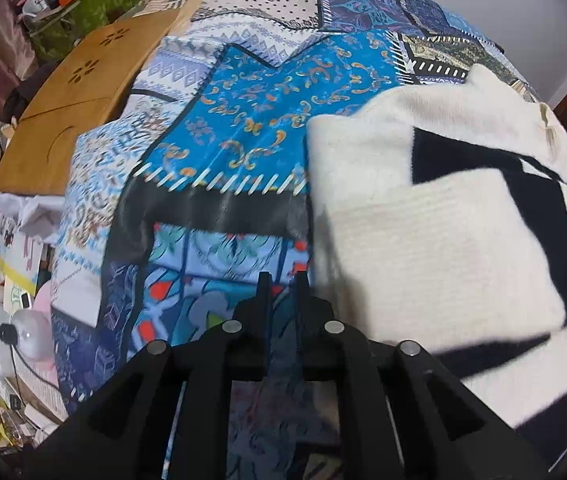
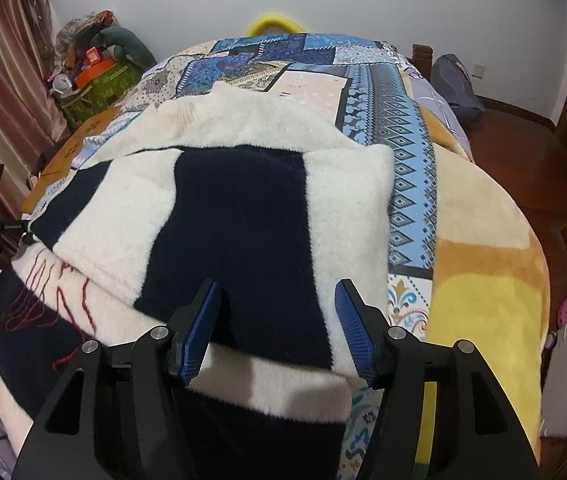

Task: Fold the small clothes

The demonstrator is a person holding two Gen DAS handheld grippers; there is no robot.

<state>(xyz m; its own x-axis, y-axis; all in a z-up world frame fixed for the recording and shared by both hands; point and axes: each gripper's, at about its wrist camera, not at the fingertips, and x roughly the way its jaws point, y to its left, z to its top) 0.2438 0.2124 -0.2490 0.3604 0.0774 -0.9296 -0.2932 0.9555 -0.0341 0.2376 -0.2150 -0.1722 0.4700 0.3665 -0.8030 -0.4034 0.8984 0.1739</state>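
A fuzzy cream and black sweater (image 2: pixel 243 216) lies on the bed with its sleeves folded over its body; red stitching shows on its left part. It also shows at the right of the left wrist view (image 1: pixel 443 220). My right gripper (image 2: pixel 277 292) is open, its blue pads (image 2: pixel 349 320) spread just above the sweater's near black panel. My left gripper (image 1: pixel 283 280) has its fingers close together with a narrow gap, holding nothing, over the bedspread just left of the sweater.
The sweater rests on a blue patchwork bedspread (image 1: pixel 243 120). A wooden board (image 1: pixel 79 100) lies along the bed's left side, with clutter and a green box (image 2: pixel 99 84) beyond. An orange and yellow blanket (image 2: pixel 483 264) covers the bed's right side.
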